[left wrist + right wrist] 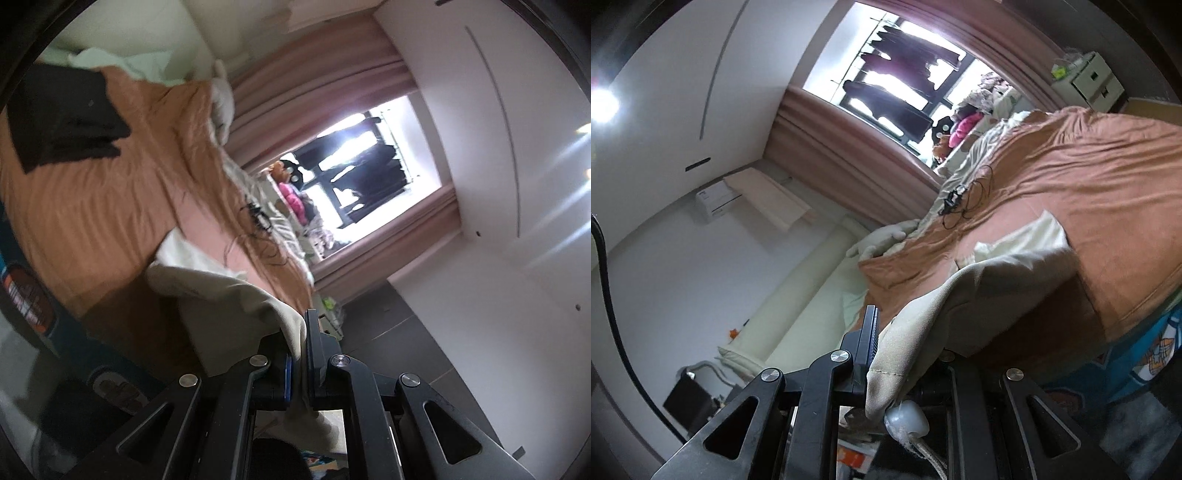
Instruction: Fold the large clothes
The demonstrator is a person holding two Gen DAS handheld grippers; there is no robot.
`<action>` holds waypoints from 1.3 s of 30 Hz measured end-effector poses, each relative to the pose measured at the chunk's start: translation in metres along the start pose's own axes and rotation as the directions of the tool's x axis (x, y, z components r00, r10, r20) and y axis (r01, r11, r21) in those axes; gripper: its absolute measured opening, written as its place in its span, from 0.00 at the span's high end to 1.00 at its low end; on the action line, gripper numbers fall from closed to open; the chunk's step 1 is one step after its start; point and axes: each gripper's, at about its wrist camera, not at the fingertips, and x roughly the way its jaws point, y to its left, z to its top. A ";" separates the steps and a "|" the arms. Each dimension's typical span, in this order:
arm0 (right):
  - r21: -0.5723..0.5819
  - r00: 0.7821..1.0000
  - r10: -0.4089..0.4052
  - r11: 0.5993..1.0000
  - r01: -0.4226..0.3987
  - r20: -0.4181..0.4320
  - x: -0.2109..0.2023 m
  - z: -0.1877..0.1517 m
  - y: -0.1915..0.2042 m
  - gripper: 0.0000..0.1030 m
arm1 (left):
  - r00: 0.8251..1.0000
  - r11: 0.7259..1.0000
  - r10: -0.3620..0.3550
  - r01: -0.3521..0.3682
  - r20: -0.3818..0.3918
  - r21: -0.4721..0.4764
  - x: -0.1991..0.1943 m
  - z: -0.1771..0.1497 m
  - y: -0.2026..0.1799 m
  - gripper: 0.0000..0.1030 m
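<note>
My left hand-held gripper (pixel 300 345) is pinching a fold of the beige garment (pixel 221 291), its two fingers pressed onto the cloth with only fabric between them. From the fingers the garment runs away toward 10 o'clock in the left wrist view and its far end lies on the bed (pixel 110 206), which is covered by an orange-brown sheet. A black piece of clothing (pixel 62 118) lies flat on that sheet at 10 o'clock, well apart from the beige one. A tangle of black cable (pixel 258 221) sits near the bed's far edge, toward the middle of the view.

My right hand-held gripper (pixel 886 354) is also clamped on the garment (pixel 979 295): a hemmed edge of the beige cloth is drawn over and around the fingers, hiding the far one, so I see only the near finger (pixel 870 339) against the fabric. A pale toggle on a cord (pixel 907 421) hangs just below the hem, at 6 o'clock. The cloth stretches from my grip toward 2 o'clock and rests on the bed (pixel 1089 177). The window (pixel 905 81) with pink curtains (pixel 849 147) is at 12 o'clock, dark clothes hanging outside it.
</note>
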 end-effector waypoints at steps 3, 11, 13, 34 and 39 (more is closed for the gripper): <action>-0.014 1.000 0.014 1.000 -0.013 0.022 0.001 0.011 0.005 0.85 | 1.000 0.999 -0.009 0.008 0.009 0.035 -0.002 0.007 -0.009 0.95; -0.046 0.999 -0.018 0.999 0.020 0.040 0.044 0.050 0.002 0.85 | 0.999 0.997 0.039 -0.040 0.013 0.066 0.046 0.046 -0.023 0.95; -0.043 0.998 -0.029 0.999 0.031 0.047 0.056 0.061 -0.004 0.85 | 0.999 0.996 0.048 -0.049 0.012 0.072 0.062 0.053 -0.025 0.95; -0.084 0.970 -0.240 0.968 0.236 -0.042 0.246 0.172 -0.082 0.85 | 0.963 0.966 0.253 -0.245 -0.089 0.087 0.288 0.149 0.037 0.95; -0.055 0.955 -0.283 0.959 0.279 -0.091 0.283 0.176 -0.119 0.85 | 0.941 0.951 0.308 -0.303 -0.140 0.056 0.335 0.150 0.081 0.95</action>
